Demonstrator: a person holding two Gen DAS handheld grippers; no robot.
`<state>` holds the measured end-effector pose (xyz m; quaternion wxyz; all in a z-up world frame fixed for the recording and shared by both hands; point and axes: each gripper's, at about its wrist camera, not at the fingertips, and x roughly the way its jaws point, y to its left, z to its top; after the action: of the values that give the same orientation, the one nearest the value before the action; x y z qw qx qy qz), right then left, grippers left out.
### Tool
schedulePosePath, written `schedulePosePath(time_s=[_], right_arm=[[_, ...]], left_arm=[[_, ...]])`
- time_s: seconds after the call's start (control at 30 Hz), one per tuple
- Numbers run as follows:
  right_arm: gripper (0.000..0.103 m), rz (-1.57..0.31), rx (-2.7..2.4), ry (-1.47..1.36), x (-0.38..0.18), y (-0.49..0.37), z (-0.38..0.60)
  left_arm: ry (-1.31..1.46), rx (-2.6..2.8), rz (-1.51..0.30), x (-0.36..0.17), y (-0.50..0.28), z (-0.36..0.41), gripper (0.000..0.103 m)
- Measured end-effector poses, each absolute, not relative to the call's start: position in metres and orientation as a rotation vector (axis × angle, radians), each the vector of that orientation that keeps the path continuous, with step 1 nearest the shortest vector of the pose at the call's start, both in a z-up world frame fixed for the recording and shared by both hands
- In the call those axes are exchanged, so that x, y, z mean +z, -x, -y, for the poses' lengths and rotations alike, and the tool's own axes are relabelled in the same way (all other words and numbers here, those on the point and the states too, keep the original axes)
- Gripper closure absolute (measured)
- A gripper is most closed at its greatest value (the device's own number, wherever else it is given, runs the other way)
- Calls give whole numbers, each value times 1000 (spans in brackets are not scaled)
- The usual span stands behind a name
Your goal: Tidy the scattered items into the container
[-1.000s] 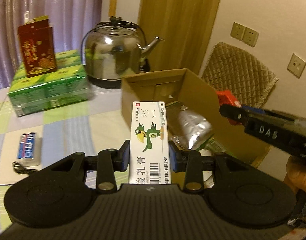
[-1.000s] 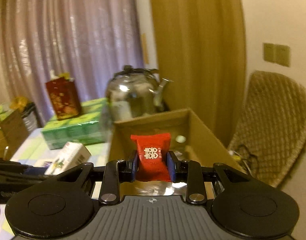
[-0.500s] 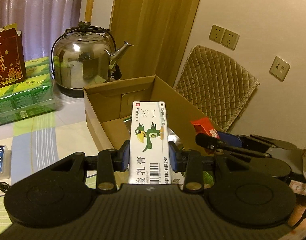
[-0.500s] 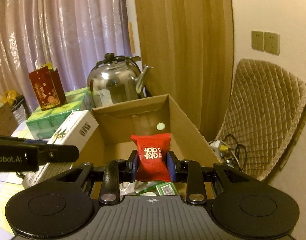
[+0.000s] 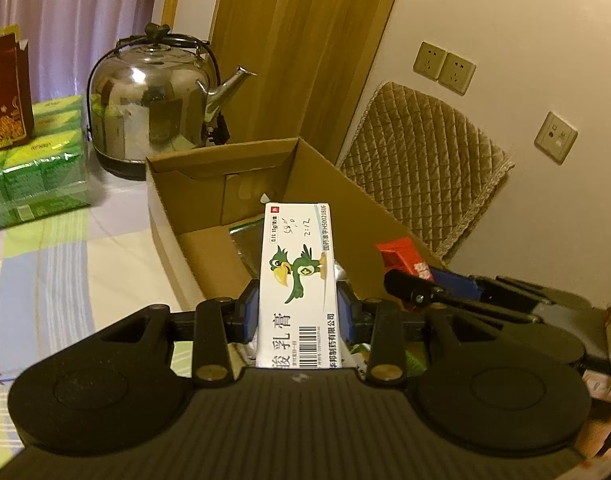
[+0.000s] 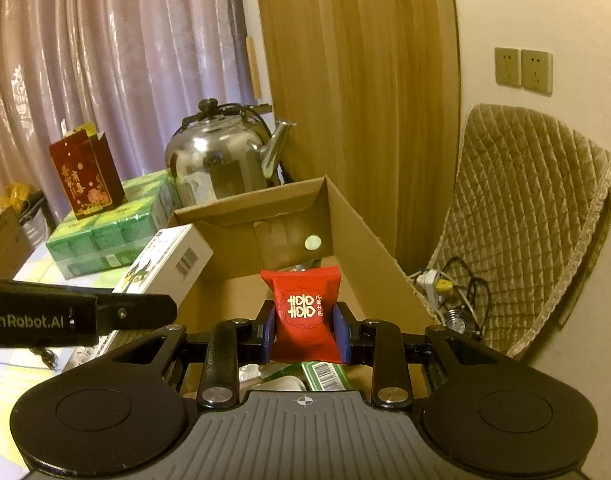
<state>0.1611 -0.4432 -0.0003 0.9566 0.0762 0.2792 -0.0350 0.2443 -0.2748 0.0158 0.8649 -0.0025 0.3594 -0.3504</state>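
Both grippers have swung from the table toward the cardboard box [image 5: 305,184] over the last second and now hang above its open top. At left, the left gripper [image 5: 297,312] is clamped on a white ointment carton [image 5: 299,276], held upright over the near end of the box; its face shows a green cartoon bird, a barcode, the code H50021816 and handwriting reading roughly "2:12". To the right, the right gripper [image 6: 307,334] grips a red sachet [image 6: 307,312] printed with a gold double-happiness character, poised over the box floor, where a foil pack and a green-labelled item already lie. Best practice would be lowering each item inside the walls before letting go, one gripper at a time, so the two tools stay clear. "GenRobot.AI" is partly legible on the left tool's side.
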Motion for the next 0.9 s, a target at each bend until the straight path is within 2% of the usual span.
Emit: schedulePosePath(time_s=[0.4,0.9], right_arm=[[76,-599,-79,-162,-14,-163,466],[76,-613,-33,-173,-17,-166,465]], left_arm=[[14,-753,-794,-1,-253,290,70],[27,-716,-750,8,-253,286,70]])
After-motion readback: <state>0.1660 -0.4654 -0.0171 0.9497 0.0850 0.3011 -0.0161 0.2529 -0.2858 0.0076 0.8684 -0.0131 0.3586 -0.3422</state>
